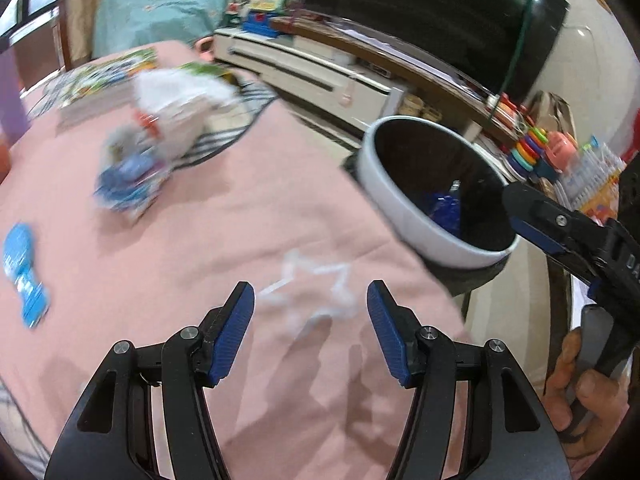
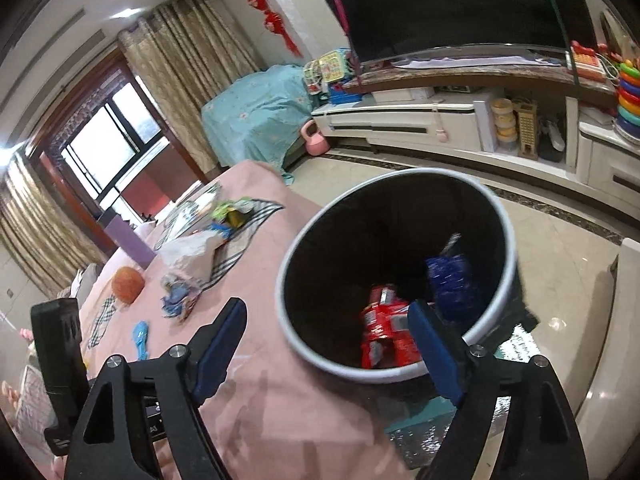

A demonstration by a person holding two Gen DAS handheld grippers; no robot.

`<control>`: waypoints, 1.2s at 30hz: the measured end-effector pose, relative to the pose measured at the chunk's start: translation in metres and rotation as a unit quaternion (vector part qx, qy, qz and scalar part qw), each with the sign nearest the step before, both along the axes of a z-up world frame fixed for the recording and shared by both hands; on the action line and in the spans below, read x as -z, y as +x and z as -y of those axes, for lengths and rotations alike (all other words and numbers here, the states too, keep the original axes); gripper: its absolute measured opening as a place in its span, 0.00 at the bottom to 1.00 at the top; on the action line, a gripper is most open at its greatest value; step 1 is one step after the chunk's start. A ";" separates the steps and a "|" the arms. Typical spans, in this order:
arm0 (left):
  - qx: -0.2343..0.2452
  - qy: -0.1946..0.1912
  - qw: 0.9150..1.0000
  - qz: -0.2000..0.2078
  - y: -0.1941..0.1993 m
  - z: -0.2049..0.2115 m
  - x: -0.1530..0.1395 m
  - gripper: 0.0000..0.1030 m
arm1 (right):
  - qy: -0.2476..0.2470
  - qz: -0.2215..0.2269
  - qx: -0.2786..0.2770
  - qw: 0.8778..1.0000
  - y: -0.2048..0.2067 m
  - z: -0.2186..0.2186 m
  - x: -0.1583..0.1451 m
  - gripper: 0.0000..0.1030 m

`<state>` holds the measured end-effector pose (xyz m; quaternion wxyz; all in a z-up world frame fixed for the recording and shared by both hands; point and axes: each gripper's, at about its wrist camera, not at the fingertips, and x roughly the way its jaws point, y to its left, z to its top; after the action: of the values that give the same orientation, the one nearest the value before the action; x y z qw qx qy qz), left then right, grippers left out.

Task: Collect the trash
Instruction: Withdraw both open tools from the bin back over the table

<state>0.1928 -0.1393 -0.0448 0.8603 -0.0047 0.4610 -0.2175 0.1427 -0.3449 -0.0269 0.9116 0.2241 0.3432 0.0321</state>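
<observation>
The left gripper [image 1: 310,336] fingers stand parted and empty over the pink counter [image 1: 240,220]; the right gripper [image 2: 328,350] fingers gape wide above the bin [image 2: 400,272], gripping nothing, a red wrapper [image 2: 384,328] and blue wrapper [image 2: 452,284] lying inside. Remaining trash, a crumpled wrapper pile [image 1: 132,176] and a small blue packet [image 1: 24,272], lies farther out. Both look light, crinkly and slippery; pinching a bunched fold should hold best.

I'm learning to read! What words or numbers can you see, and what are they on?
"DA": white letters, cut off at the picture's edge, on the right claw body.
Red wrapper, blue packet, books: print too blurred to read.
</observation>
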 end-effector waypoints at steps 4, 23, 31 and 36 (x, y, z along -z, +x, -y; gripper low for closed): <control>-0.032 -0.004 0.999 -0.002 -0.007 -0.031 0.003 0.58 | -0.004 -0.002 -0.023 1.000 0.002 -0.025 0.001 0.84; -0.138 -0.017 0.990 -0.006 -0.023 -0.141 0.013 0.58 | -0.012 -0.018 -0.094 0.995 0.016 -0.110 0.021 0.87; -0.184 -0.015 0.983 -0.012 -0.017 -0.170 0.017 0.58 | -0.024 -0.016 -0.108 0.994 0.027 -0.137 0.028 0.87; -0.202 -0.016 0.979 -0.018 -0.010 -0.184 0.021 0.58 | -0.004 -0.027 -0.122 0.992 0.041 -0.147 0.034 0.87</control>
<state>0.1829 0.0450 -0.0659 0.8778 -0.1151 0.4627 -0.0468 0.1836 -0.1983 -0.0609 0.8919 0.1779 0.3929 0.1358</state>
